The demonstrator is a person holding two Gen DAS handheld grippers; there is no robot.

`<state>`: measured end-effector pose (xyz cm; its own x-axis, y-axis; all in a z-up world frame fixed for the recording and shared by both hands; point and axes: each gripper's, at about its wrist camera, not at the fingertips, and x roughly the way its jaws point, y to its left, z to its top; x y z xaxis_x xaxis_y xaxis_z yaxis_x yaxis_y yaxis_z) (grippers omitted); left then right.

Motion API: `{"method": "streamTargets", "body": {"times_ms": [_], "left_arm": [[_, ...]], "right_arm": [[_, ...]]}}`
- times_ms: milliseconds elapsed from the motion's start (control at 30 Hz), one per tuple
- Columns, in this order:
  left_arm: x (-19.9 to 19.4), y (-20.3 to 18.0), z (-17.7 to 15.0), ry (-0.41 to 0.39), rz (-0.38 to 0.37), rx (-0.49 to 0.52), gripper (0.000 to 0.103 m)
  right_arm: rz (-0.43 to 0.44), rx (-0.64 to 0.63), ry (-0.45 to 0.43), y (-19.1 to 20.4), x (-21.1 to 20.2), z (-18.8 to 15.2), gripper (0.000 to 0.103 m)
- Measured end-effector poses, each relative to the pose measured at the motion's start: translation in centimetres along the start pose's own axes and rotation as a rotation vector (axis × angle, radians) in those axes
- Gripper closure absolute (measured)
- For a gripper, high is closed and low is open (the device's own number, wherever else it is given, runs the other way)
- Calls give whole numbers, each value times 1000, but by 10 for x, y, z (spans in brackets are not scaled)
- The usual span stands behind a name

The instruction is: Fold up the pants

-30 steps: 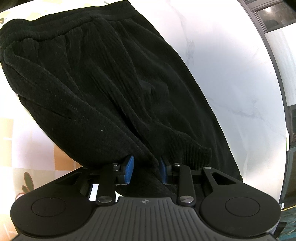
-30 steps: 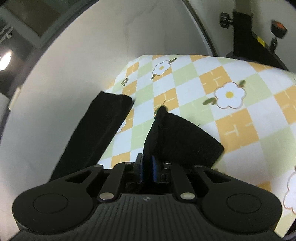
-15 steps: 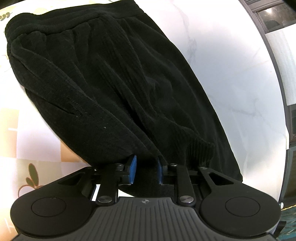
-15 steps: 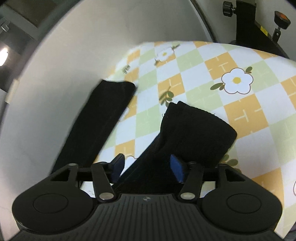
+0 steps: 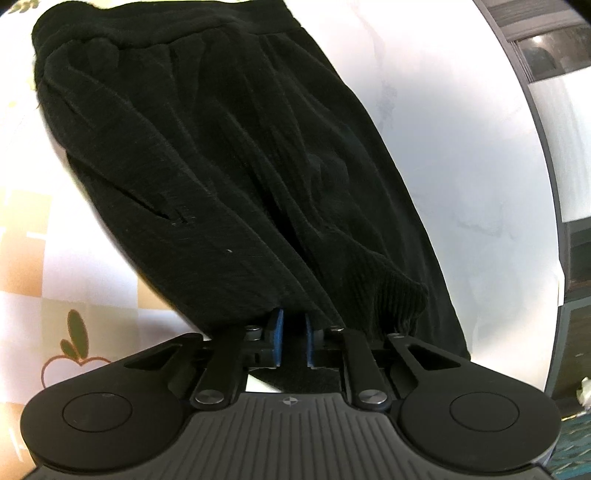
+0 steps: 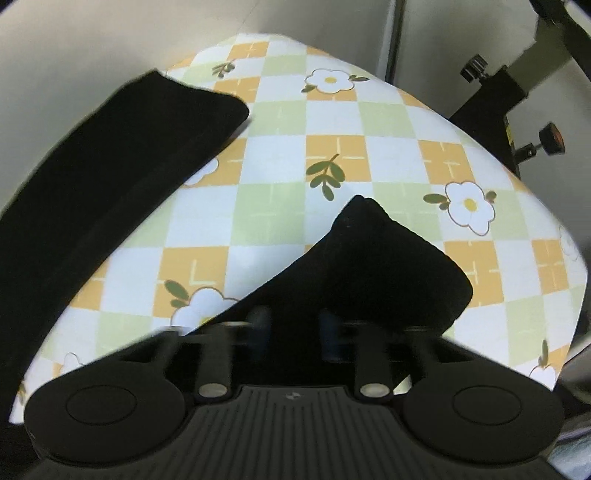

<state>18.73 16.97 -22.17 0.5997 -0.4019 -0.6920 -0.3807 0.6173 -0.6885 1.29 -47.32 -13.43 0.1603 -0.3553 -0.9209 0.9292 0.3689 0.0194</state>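
The pants point(image 5: 229, 155) are lying on the tablecloth point(image 6: 280, 162), their long axis running straight away from the left gripper point(image 5: 291, 341) to the waistband point(image 5: 155, 29) at the far end. That gripper is pinching the fabric at the cuff point(image 5: 391, 291) between nearly closed jaws. The right gripper point(image 6: 291, 330) is hanging with jaws parted and blurred over the other leg's cuff point(image 6: 391, 266), gripping nothing that I can see.

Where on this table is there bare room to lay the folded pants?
Bare checked tablecloth lies between the two black pant legs and beyond the cuff; bare white tabletop sits right of the pants. Near both grippers it is crowded.
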Motion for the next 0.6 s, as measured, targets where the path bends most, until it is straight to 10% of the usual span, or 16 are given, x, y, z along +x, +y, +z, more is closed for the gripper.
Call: {"method": "streamTargets", "body": {"times_ms": [267, 600], "left_arm": [[-2, 5, 3, 31, -6, -18, 92], [-1, -3, 3, 72, 35, 60, 92]], "right_arm": [[542, 315, -301, -84, -81, -29, 94], [525, 568, -216, -170, -33, -118, 94]]}}
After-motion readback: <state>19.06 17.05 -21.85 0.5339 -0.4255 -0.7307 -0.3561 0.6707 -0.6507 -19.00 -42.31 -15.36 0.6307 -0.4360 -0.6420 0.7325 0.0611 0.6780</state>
